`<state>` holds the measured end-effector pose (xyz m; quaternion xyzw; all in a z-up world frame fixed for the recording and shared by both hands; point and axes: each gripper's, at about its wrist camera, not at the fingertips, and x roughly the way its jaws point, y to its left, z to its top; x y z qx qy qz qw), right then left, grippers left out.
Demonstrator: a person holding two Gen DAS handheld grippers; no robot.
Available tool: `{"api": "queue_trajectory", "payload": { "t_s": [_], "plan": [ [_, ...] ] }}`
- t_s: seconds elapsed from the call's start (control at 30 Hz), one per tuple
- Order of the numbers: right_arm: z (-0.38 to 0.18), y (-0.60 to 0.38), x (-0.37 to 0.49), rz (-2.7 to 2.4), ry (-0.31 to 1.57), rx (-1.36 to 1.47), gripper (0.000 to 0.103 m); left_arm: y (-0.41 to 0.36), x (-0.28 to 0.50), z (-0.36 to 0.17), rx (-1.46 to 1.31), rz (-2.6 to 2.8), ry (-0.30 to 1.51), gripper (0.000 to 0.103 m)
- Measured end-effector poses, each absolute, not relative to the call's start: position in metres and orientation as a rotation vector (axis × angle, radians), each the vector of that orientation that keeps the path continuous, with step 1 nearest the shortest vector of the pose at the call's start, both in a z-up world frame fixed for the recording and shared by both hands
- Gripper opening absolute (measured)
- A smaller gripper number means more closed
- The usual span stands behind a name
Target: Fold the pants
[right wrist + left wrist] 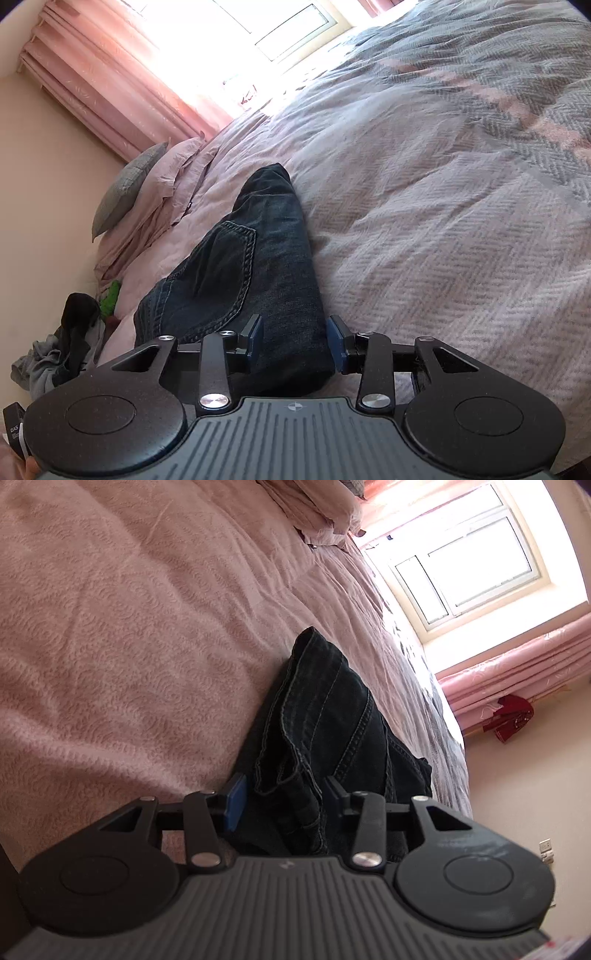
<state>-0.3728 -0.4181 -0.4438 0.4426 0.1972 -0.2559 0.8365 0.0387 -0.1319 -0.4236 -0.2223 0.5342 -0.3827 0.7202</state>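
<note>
The dark denim pants (325, 709) lie as a thick folded bundle on the pink bedspread (129, 627). My left gripper (283, 801) is shut on one end, with bunched hems and seams filling the gap between its blue-padded fingers (234, 801). In the right wrist view the pants (258, 251) show a back pocket and stretch away toward the pillows. My right gripper (295, 341) is shut on the near end, the folded denim packed between both pads (336, 343). The underside of the bundle is hidden.
Pillows (147, 184) lie at the head of the bed. A bright window (469, 565) with pink curtains (517, 672) is behind. A grey-pink woven blanket (461, 184) covers the bed's other part. A clothes heap (62, 343) lies on the floor, and a red cloth (511, 718) hangs by the curtain.
</note>
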Motion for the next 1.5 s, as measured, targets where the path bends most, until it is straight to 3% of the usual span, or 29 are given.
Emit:
{"api": "queue_trajectory", "payload": {
  "t_s": [0.1,0.2,0.33,0.47,0.67,0.97,1.03,1.17,1.37,1.5],
  "plan": [
    [-0.444,-0.419,-0.371,-0.544,0.427,0.932,0.035,-0.133,0.042,-0.426,-0.532,-0.841,1.191,0.038],
    [-0.444,-0.419,-0.368,-0.549,0.437,0.928,0.035,-0.139,0.044,-0.425,-0.544,-0.863,1.195,0.018],
    [-0.443,-0.419,-0.365,-0.552,0.453,0.899,0.035,-0.142,0.040,-0.416,-0.496,-0.857,1.161,0.008],
    [-0.439,-0.416,-0.361,-0.555,0.484,0.835,0.035,-0.122,0.031,-0.402,-0.470,-0.901,1.083,0.008],
    [-0.437,-0.407,-0.340,-0.554,0.600,0.657,0.035,-0.124,0.035,-0.427,-0.327,-0.860,1.103,0.010],
    [-0.411,-0.379,-0.333,-0.576,0.619,0.454,0.035,-0.130,-0.031,-0.338,0.097,-0.933,0.682,0.010],
    [-0.410,-0.377,-0.329,-0.571,0.630,0.435,0.035,-0.140,-0.038,-0.339,0.128,-0.941,0.678,0.012],
    [-0.430,-0.383,-0.320,-0.579,0.734,0.416,0.035,-0.164,-0.029,-0.378,0.319,-0.834,0.853,0.013],
    [-0.404,-0.418,-0.297,-0.515,0.562,0.337,0.035,-0.195,0.002,-0.332,0.134,-0.976,0.716,0.013],
    [-0.413,-0.476,-0.214,-0.474,0.528,0.303,0.035,-0.270,0.051,-0.358,0.161,-0.981,0.783,0.016]
  ]
}}
